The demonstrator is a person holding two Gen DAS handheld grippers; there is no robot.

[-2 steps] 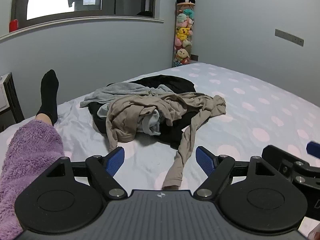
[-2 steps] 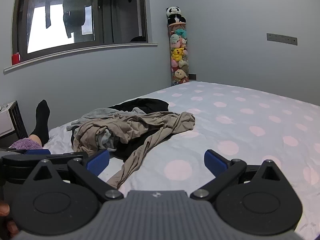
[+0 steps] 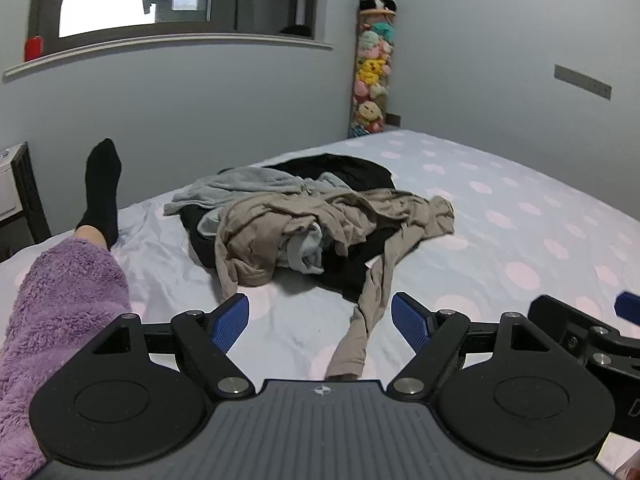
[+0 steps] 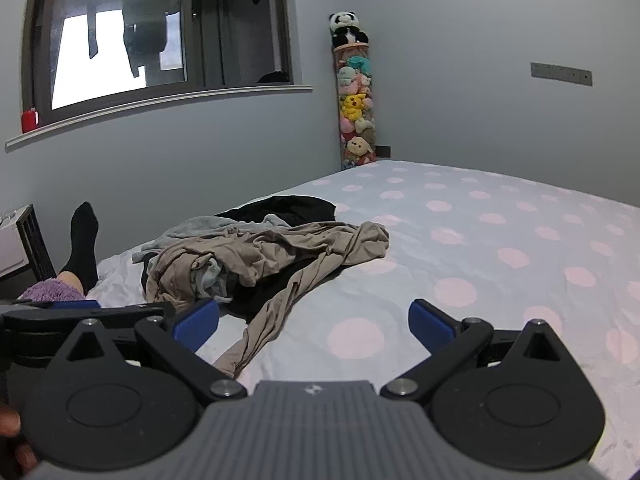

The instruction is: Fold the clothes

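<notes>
The clothes (image 3: 316,220) lie in a messy pile on my bed (image 3: 520,240), toward the left side. On top is a tan top (image 3: 280,228), all crumpled. One long tan sleeve (image 3: 372,300) runs down from the pile toward me. Under it I see a grey top (image 3: 240,184) and something black (image 3: 340,168) at the back. A bit of pale blue cloth pokes out in the middle.

My left gripper (image 3: 320,320) is wide open and holds nothing. The end of the sleeve lies between its blue pads (image 3: 230,322), close to the gripper but not pinched. My right gripper (image 4: 314,322) is wide open too, and it holds nothing. It hangs over the bare sheet, just right of the sleeve (image 4: 276,316). The two grippers are side by side, and each one shows at the edge of the other's view.

The sheet is pale with big pink dots. My leg lies on the left in fuzzy purple pants (image 3: 56,320) and a black sock (image 3: 102,188). The walls are grey. There is a window (image 4: 132,40) with a red cup (image 4: 30,120) on its sill. In the corner stands a tall tube of stuffed toys (image 4: 356,112) with a panda (image 4: 346,26) on top. A grey plate (image 4: 561,74) is on the right wall. I cannot read any words anywhere.
</notes>
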